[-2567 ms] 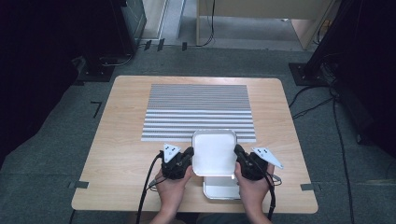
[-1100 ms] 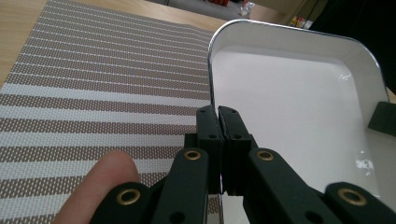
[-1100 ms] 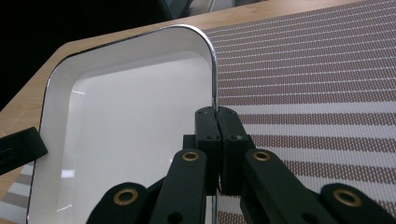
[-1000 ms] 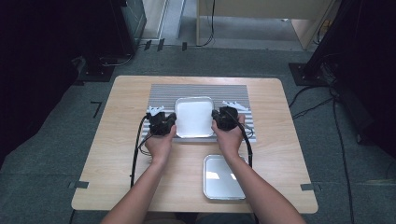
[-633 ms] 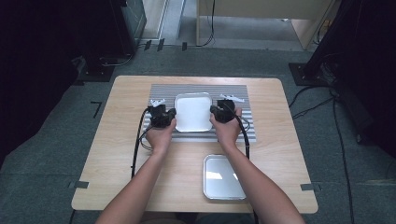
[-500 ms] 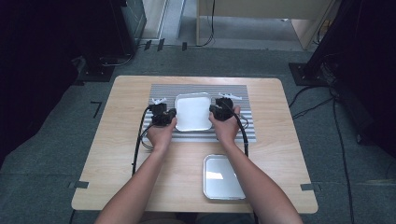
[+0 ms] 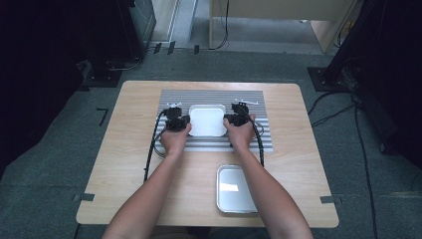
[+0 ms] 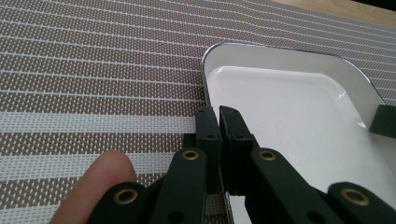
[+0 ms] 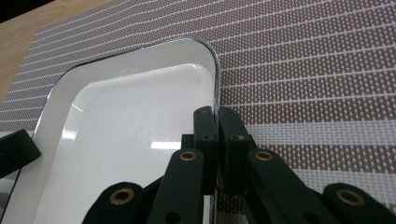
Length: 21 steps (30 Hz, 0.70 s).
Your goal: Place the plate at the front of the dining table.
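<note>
Dark room, grey carpet, one pale wooden desk (image 7: 134,149) with cables trailing off it.

Left claw (image 8: 218,122): jaws pinched together on the left rim of a white tray (image 8: 289,121), one jaw inside the rim, one outside. Right claw (image 9: 216,122): same pinch on the opposite rim. Two-sided hold is probably there to keep the shallow tray level; a single claw on so thin an edge would likely let it tip.

The tray sits over the striped woven placemat (image 7: 249,142), roughly centred and square to the stripes. Cannot tell whether it rests on the mat or hangs just above it. Placement looks deliberate, as in laying a setting.

Near desk edge, between the forearms: a second metal tray (image 7: 235,189), shiny, empty, well apart from the mat.

Count: trays two, placemat one, claws two, hands two. Nothing else on the desk.
</note>
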{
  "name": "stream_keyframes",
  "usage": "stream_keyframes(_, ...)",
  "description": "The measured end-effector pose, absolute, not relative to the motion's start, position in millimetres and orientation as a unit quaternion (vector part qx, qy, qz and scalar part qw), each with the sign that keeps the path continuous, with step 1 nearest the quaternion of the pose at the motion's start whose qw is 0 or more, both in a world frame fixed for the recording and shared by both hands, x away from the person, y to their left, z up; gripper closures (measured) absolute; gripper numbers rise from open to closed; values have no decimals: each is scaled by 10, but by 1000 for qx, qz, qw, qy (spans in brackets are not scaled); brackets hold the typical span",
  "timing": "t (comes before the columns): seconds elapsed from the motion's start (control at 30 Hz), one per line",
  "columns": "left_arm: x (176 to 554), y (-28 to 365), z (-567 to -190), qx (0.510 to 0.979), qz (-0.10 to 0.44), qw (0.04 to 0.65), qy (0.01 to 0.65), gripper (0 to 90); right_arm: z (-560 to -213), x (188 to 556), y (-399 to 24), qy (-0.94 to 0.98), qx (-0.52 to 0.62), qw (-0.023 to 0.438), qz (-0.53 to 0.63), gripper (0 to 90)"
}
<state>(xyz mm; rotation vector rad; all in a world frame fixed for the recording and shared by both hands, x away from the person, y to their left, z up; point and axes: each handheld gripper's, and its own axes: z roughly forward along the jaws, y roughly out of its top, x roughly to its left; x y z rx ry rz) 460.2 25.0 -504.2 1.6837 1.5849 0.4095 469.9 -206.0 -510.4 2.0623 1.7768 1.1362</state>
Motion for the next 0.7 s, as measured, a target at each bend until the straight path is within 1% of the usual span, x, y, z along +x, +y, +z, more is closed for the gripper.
stream_keyframes(0.13,4614,235,-5045,668,167,384,615,870,-5100,4708,-2038,609,689,107,378,876)
stream_keyframes(0.17,4614,237,-5047,670,165,389,611,845,-5106,4711,-2041,612,685,110,379,861)
stream_keyframes(0.27,4601,245,-5029,673,166,397,602,728,-5105,4700,-2056,611,679,100,395,750)
stream_keyframes(0.3,4583,260,-4996,670,165,404,601,684,-5097,4692,-2065,610,676,101,400,737)
stream_keyframes(0.4,4546,331,-4916,659,149,418,608,613,-5056,4660,-2106,605,675,104,408,717)
stream_keyframes(0.47,4529,352,-4898,657,148,421,608,604,-5030,4641,-2126,605,675,109,408,718)
stream_keyframes(0.53,4495,381,-4884,657,149,420,608,614,-4987,4606,-2157,607,673,115,405,725)
stream_keyframes(0.7,4417,357,-4955,674,131,380,620,679,-4959,4500,-2147,621,676,95,384,762)
